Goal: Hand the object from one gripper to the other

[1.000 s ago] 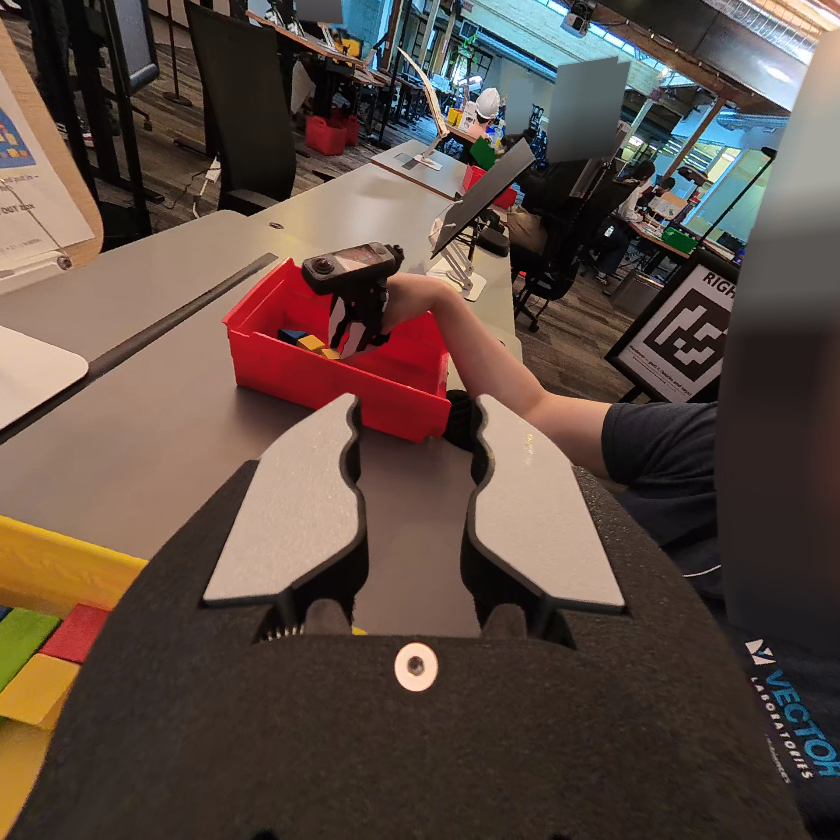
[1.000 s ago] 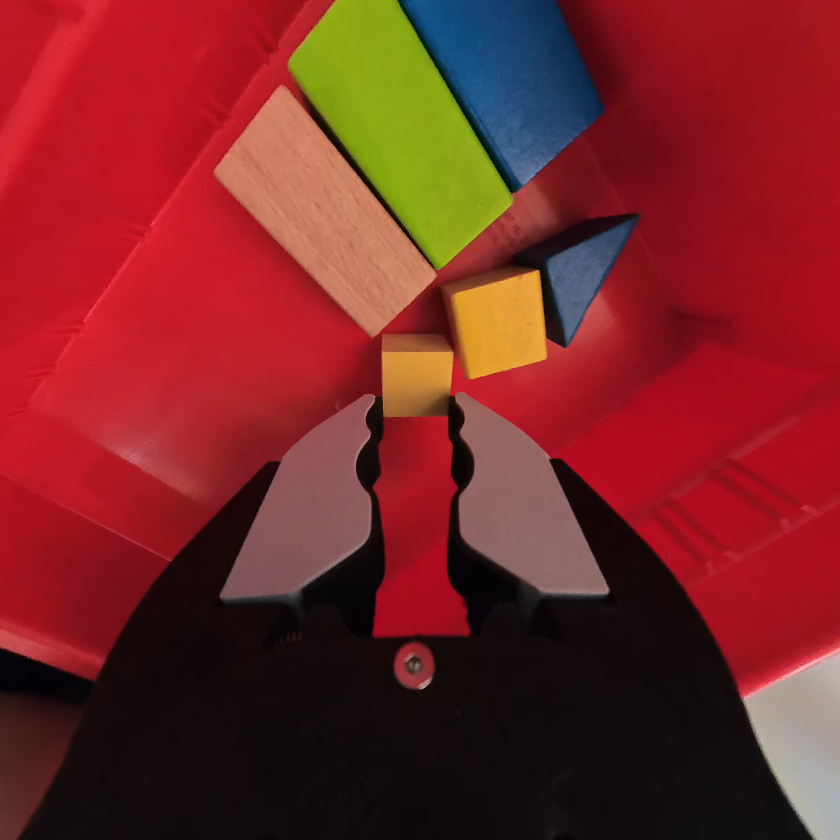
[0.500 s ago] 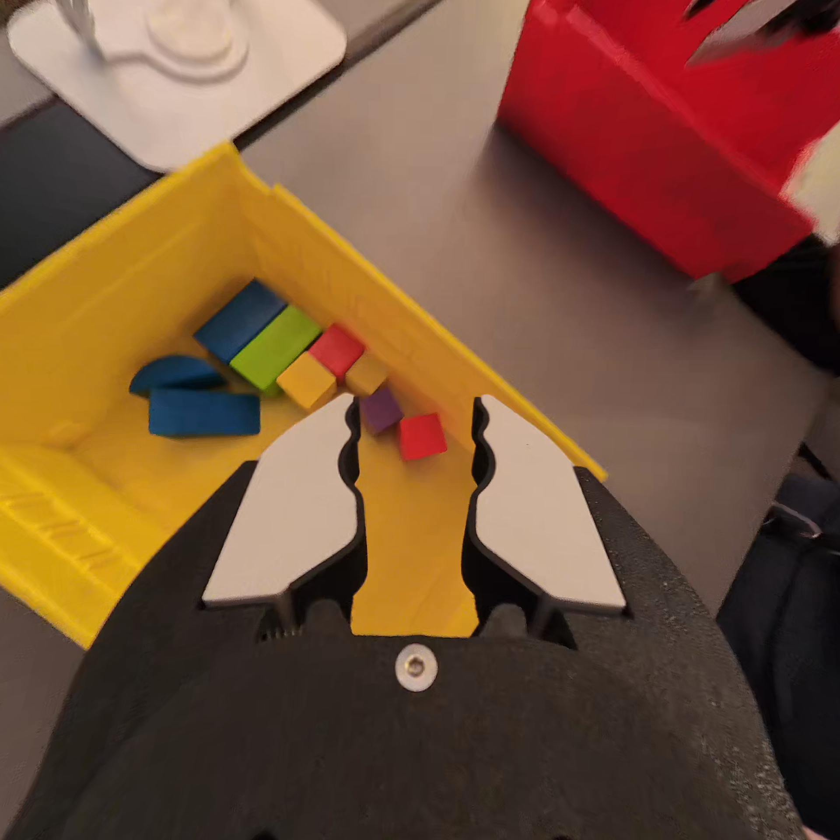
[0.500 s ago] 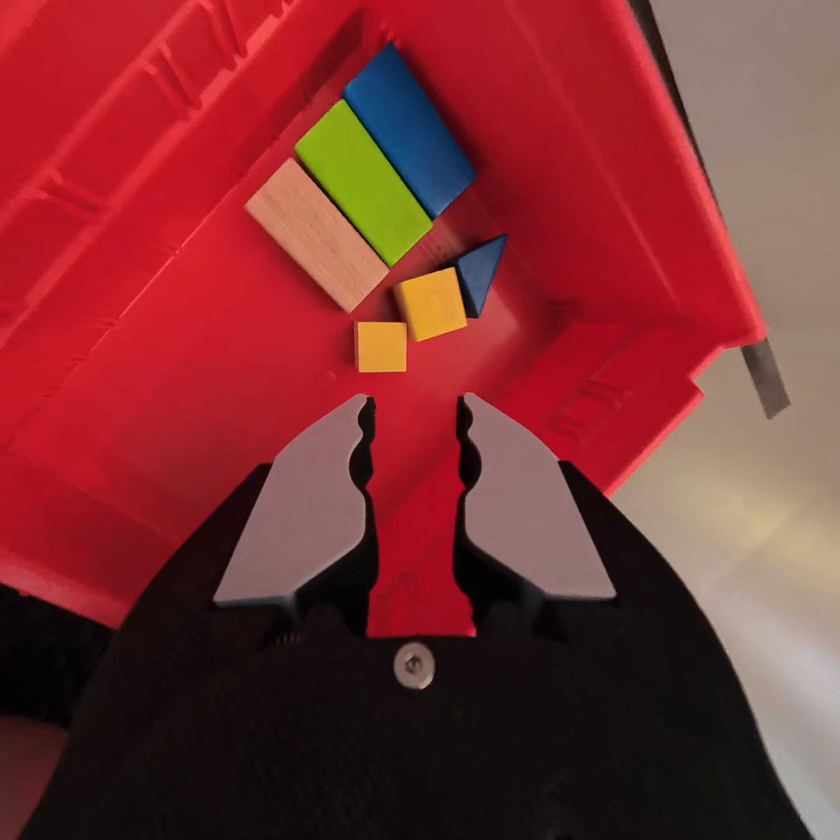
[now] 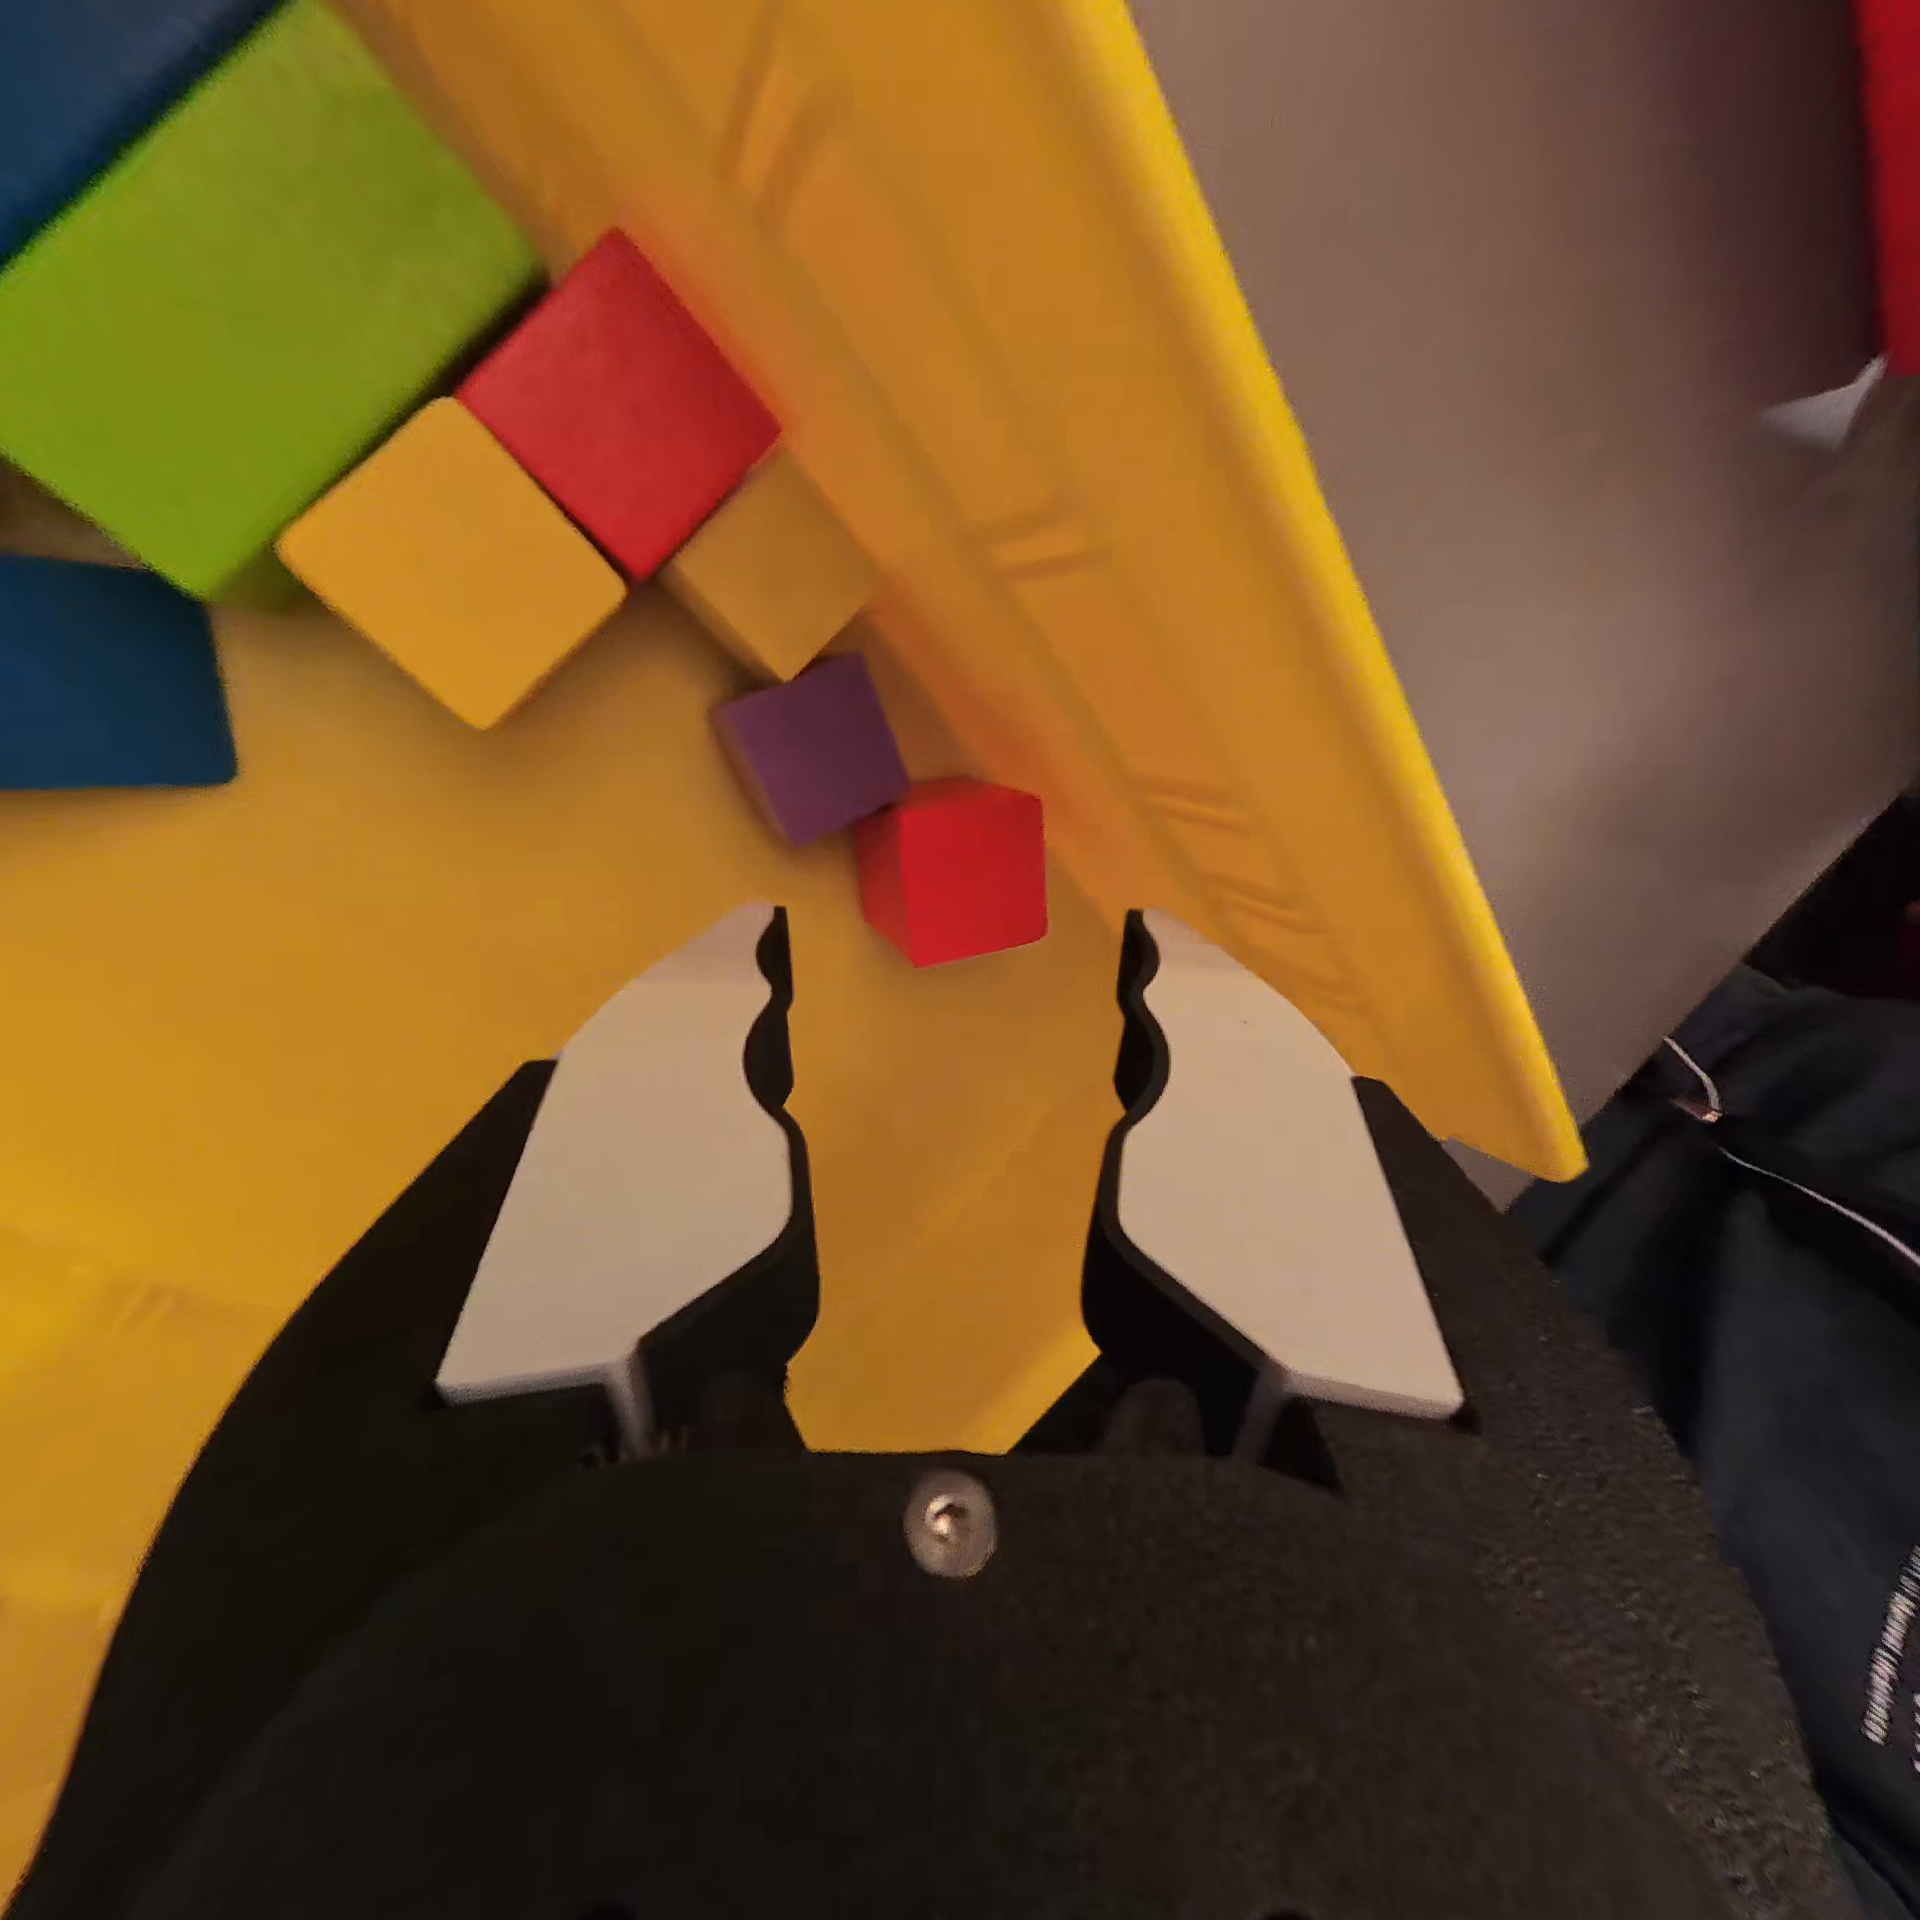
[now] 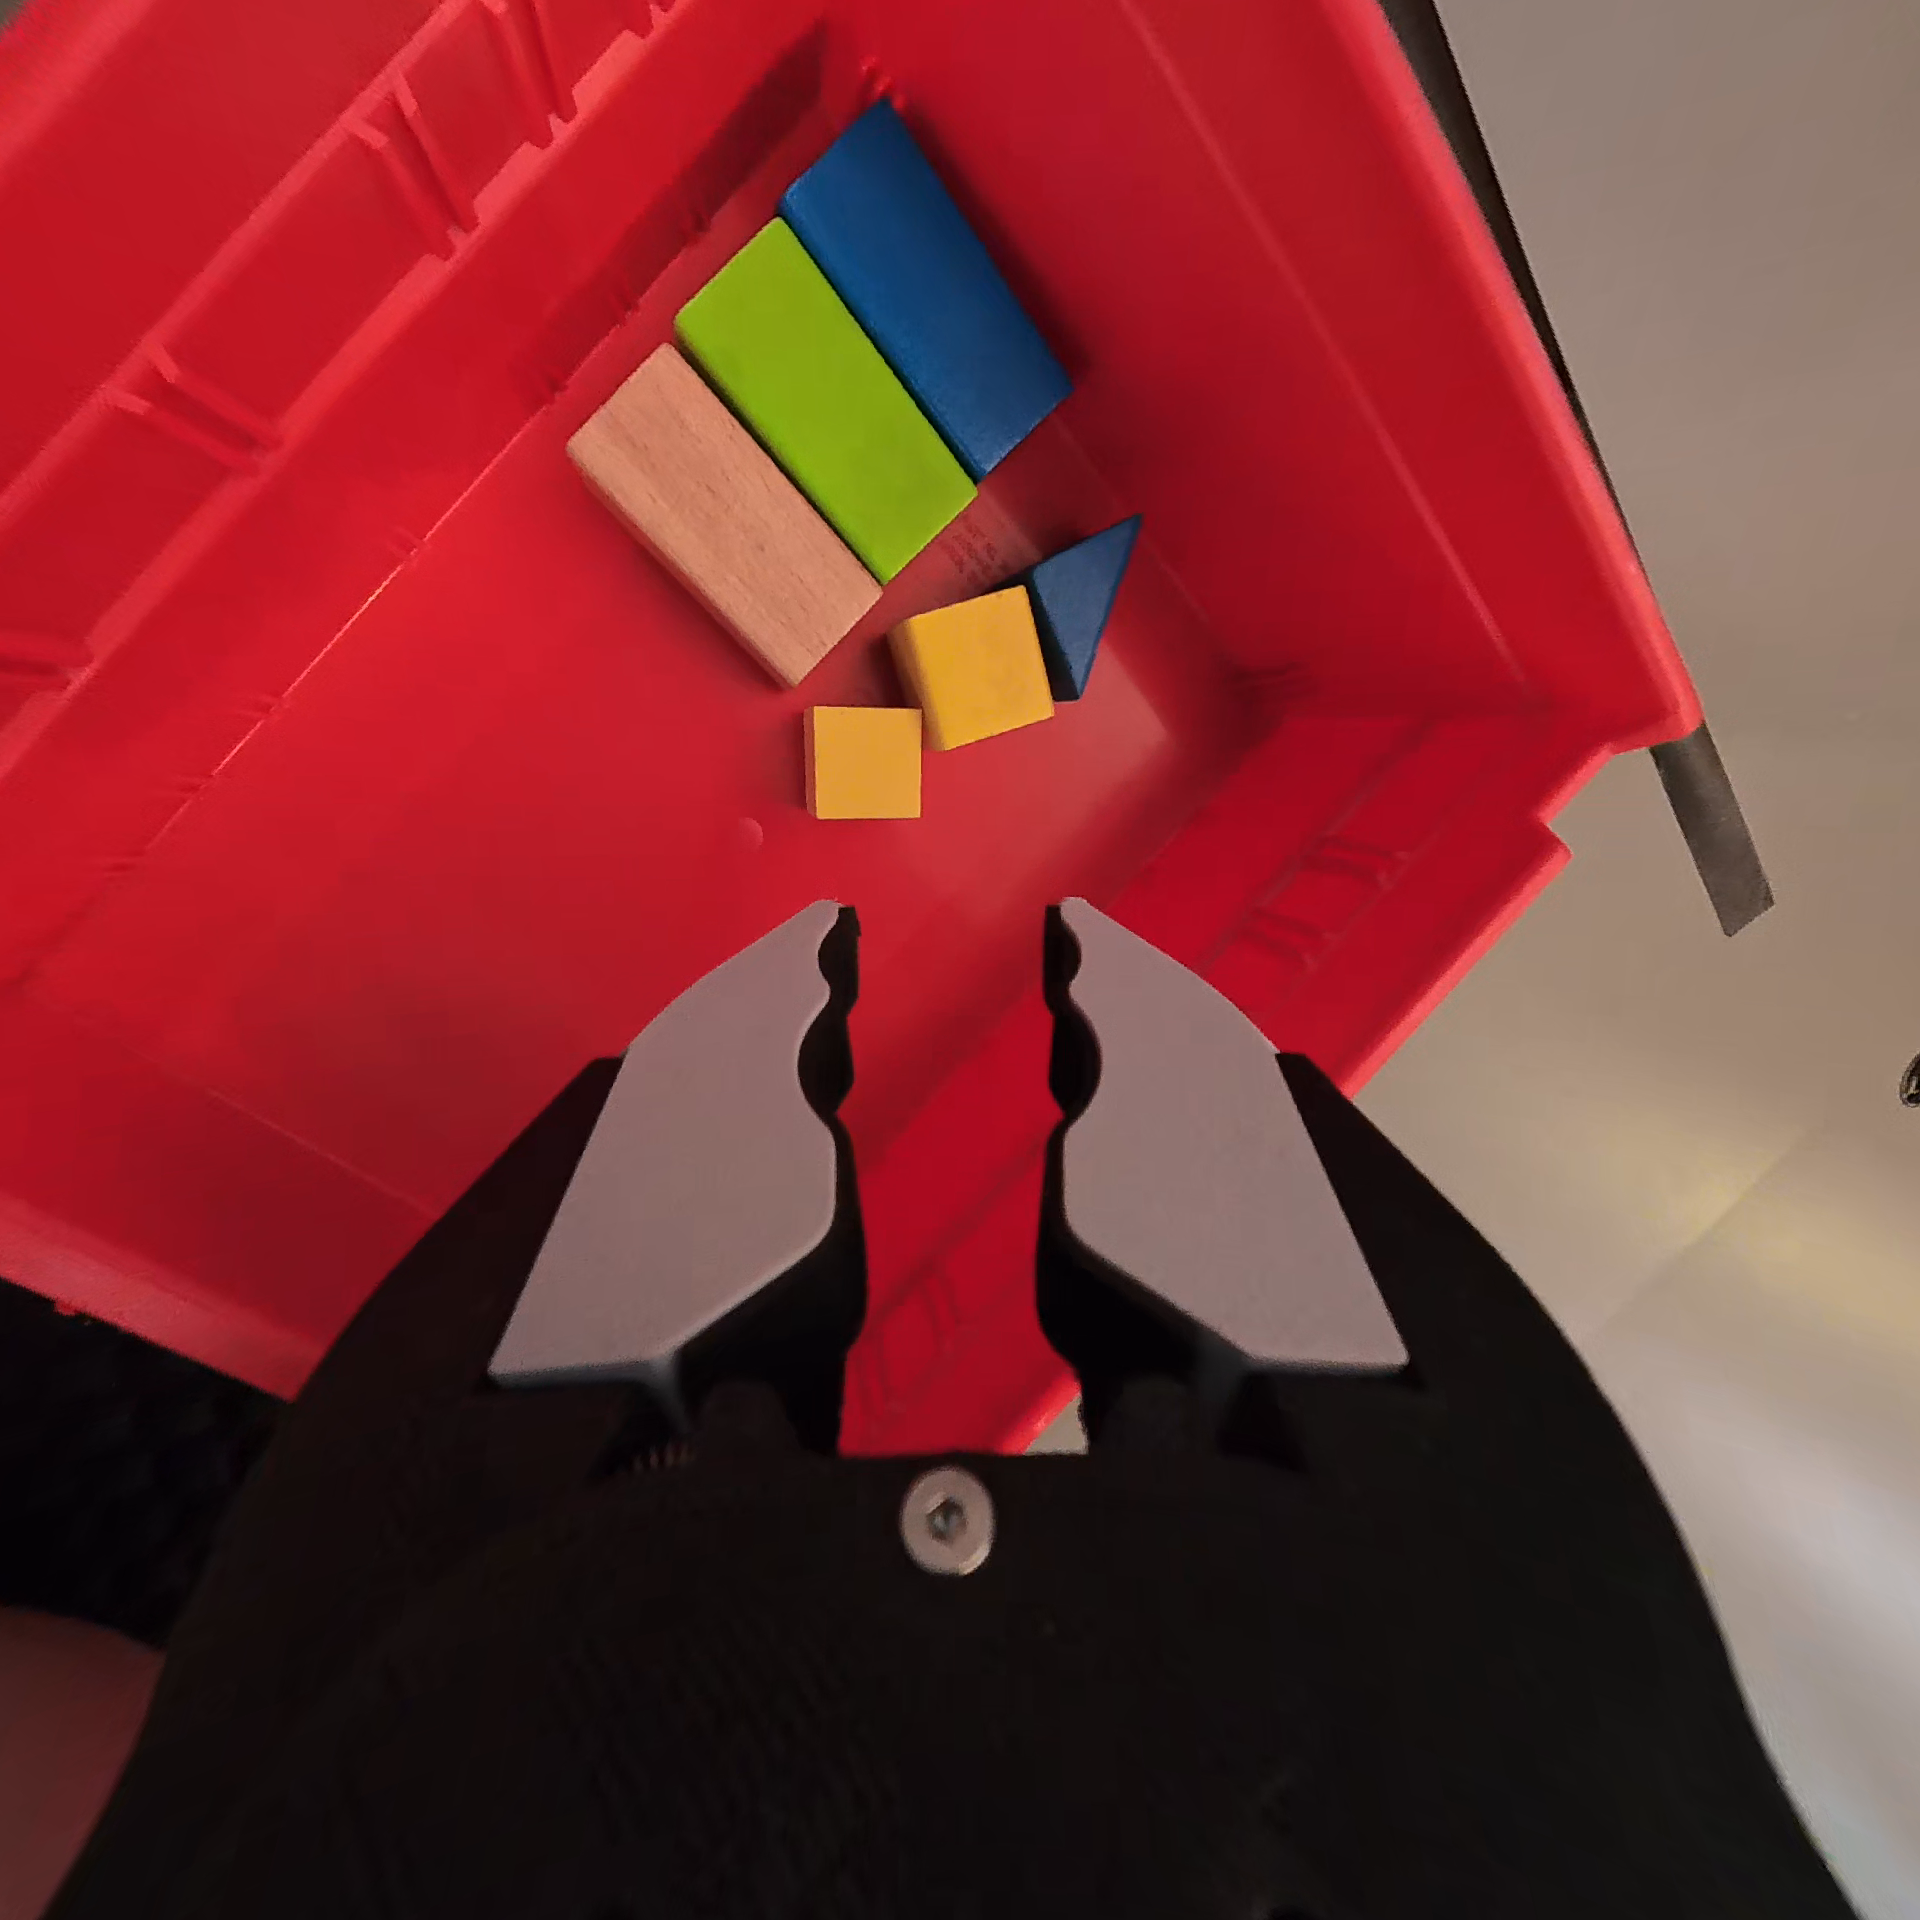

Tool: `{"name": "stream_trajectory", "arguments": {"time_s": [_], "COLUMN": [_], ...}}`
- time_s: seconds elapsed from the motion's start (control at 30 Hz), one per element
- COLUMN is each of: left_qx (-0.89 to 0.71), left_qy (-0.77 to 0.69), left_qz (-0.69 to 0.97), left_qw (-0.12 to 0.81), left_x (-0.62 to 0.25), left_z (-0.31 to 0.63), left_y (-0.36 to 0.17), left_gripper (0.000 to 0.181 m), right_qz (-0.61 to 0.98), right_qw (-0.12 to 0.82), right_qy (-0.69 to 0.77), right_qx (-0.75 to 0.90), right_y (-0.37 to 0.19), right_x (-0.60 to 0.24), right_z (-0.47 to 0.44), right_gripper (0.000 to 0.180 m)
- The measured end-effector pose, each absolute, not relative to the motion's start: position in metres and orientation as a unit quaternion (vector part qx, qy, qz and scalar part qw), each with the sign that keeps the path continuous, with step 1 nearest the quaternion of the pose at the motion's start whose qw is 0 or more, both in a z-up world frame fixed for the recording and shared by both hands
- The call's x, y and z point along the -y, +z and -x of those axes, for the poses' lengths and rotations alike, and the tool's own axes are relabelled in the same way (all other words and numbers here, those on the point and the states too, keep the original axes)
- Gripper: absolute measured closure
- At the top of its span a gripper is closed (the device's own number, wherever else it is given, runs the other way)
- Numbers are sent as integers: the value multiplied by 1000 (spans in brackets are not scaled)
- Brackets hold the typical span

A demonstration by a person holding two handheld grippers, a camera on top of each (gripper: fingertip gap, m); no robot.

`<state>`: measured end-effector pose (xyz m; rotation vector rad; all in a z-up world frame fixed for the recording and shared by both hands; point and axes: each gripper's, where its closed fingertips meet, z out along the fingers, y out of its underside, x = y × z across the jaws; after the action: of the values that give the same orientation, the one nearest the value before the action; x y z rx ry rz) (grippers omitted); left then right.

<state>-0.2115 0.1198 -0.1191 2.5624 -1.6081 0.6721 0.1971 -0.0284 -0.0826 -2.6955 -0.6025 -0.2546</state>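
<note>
**Two grippers, both empty, each over its own bin**

Left gripper (image 5: pixel 951 914): fingers spread, holding nothing. Small red cube (image 5: pixel 954 871) sits just past the tips at 12 o'clock, purple cube (image 5: pixel 812 746) touching it at 11, inside yellow bin (image 5: pixel 1195 540).

Right gripper (image 6: pixel 951 909): fingers apart, holding nothing. Small yellow cube (image 6: pixel 864 762) at 11 o'clock, clear of the tips, on the floor of red bin (image 6: pixel 364 779).
</note>
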Motion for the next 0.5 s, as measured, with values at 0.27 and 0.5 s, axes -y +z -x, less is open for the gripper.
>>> {"name": "stream_trajectory", "arguments": {"time_s": [0.27, 0.5], "left_qx": [496, 495], "left_qy": [208, 182], "left_qz": [-840, -844], "left_qw": [66, 93], "left_x": [-110, -107], "left_z": [211, 213], "left_y": [-133, -145], "left_gripper": [119, 129], "right_qz": [957, 958], "right_qw": [178, 175], "right_qy": [-90, -88], "right_qx": [210, 209], "right_y": [-85, -86], "right_x": [32, 33], "right_z": [-201, -203], "right_gripper": [144, 144]}}
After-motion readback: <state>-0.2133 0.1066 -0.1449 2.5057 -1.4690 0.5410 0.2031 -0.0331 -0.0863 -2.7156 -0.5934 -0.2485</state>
